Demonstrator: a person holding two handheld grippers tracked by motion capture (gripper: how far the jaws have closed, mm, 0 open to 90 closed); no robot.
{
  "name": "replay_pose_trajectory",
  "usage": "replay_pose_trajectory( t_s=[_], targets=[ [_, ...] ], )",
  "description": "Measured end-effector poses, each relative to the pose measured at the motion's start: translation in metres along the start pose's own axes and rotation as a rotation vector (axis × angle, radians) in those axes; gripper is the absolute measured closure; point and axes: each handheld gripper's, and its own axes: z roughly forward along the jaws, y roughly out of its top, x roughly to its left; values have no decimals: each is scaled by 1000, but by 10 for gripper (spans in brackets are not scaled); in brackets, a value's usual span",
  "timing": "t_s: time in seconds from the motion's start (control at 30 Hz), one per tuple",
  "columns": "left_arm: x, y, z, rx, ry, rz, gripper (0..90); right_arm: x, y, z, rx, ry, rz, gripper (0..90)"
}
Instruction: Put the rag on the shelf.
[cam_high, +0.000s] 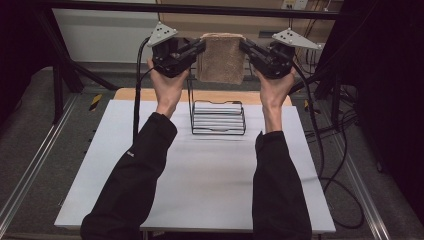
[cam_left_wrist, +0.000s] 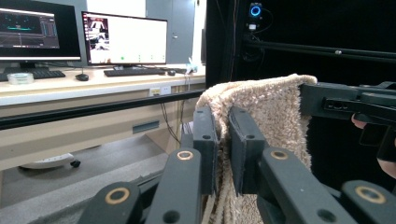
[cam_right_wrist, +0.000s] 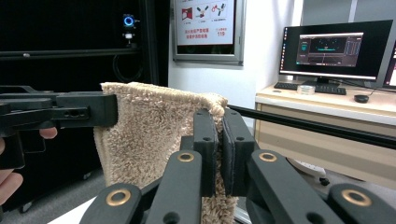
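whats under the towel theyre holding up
Below the beige towel, held up by the left tongs and right tongs, a black wire rack stands on the white table. The towel's lower edge covers the rack's upper back part.

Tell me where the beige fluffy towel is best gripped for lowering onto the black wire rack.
Best at its two top corners, one from each side, as now: the left gripper and right gripper are each shut on an upper corner of the beige fluffy towel. It is limp, so this likely keeps it hanging flat above the black wire rack.
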Motion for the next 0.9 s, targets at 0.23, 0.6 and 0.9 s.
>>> replay_pose_trajectory(
  t_s=[0.23, 0.6, 0.9],
  targets=[
    [13, -3, 10, 11, 5, -27, 814, -5, -3, 13, 12, -3, -1, 861],
    [24, -7, 24, 36, 14, -39, 814, -16, -8, 33, 37, -20, 4, 860],
    [31, -16, 30, 50, 20, -28, 814, -22, -16, 42, 54, -22, 5, 861]
  ],
)
